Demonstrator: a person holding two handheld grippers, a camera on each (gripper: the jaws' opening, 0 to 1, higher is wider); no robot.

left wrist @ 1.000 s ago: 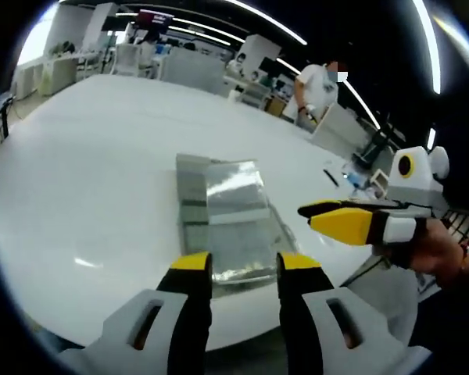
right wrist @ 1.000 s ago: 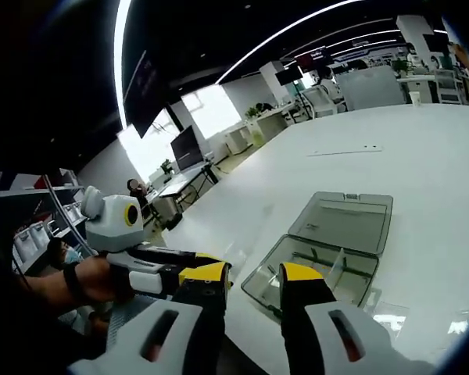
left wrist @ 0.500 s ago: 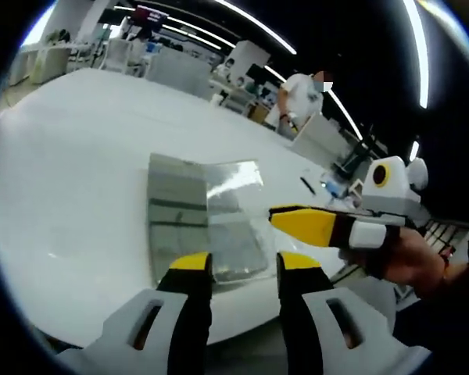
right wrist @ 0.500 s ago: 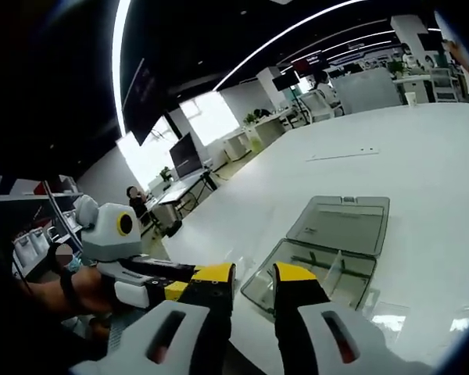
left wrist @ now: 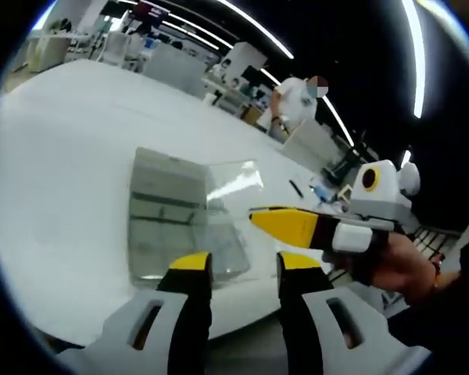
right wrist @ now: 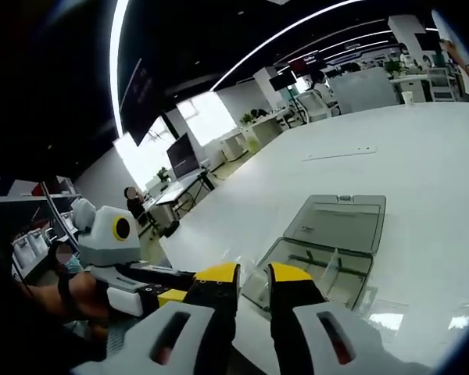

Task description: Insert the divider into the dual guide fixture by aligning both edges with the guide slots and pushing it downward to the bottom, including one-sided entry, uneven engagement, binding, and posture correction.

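white table [right wrist: 422, 156], clear fixture [right wrist: 328, 246] beyond right tool [right wrist: 252, 273]

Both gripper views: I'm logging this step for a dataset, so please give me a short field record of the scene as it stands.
surface: large white table
fixture: clear plastic box with hinged lid open flat, lying on the table
divider: thin clear panel standing inside the box; whether it is seated in the slots is too small to tell
left tool: open, empty, short of the box
right tool: jaws with a narrow gap, empty, near the box's edge
background: person in white top at a far desk
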